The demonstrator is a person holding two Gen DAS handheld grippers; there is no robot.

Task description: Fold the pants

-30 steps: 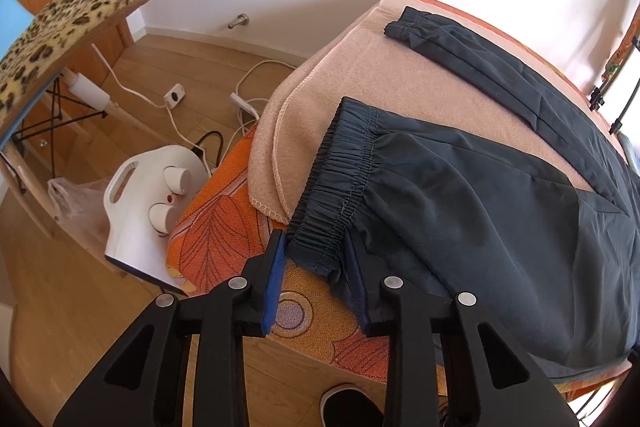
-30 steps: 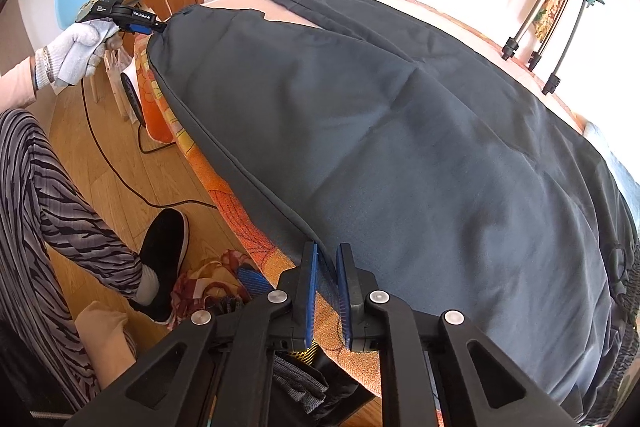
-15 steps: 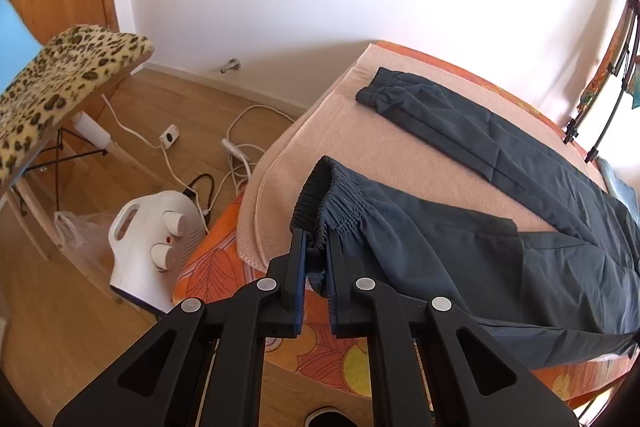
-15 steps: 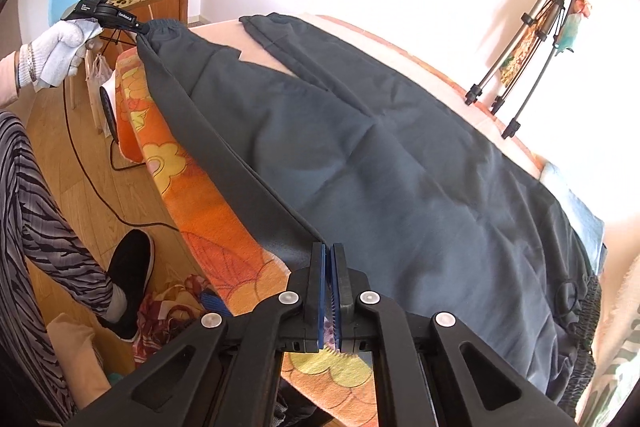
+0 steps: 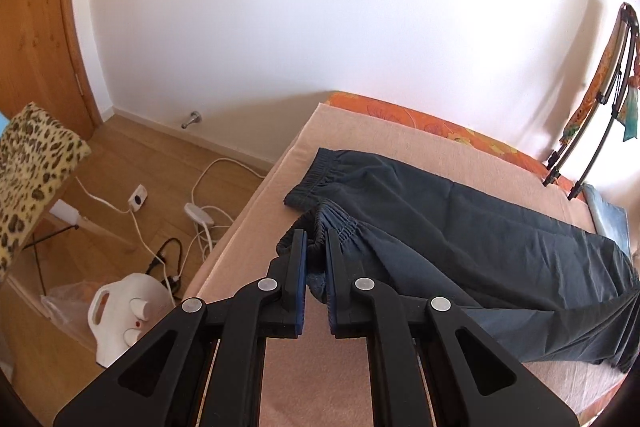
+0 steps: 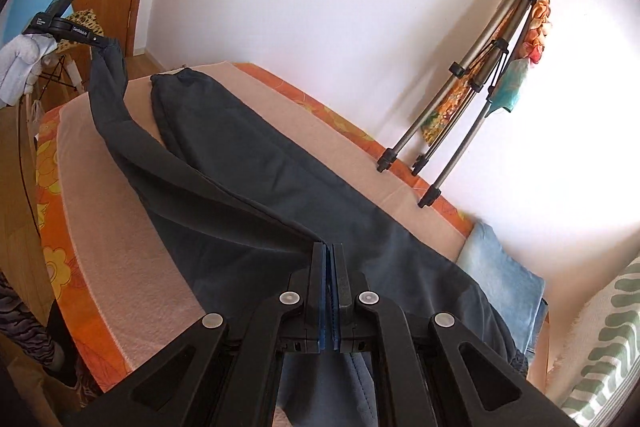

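Evidently, in the left wrist view, the near leg of the pants [image 5: 460, 251] is being lifted off the bed [image 5: 360, 147] to be laid over the far leg. The gathered cuff is pinched in the left gripper [image 5: 316, 247], its fingers nearly closed on it. In the right wrist view, the right gripper [image 6: 329, 259] is fully closed on what is probably the same leg's edge near the waist. Next, both ends should be carried across together and the edges matched.

Left tool [image 5: 316, 251]: black plastic links, silver rivets, blue pads. Right tool [image 6: 329, 259]: same build, blue pads. Person wears a white knit glove [image 6: 20, 61] and zebra-striped trousers [image 6: 16, 323].
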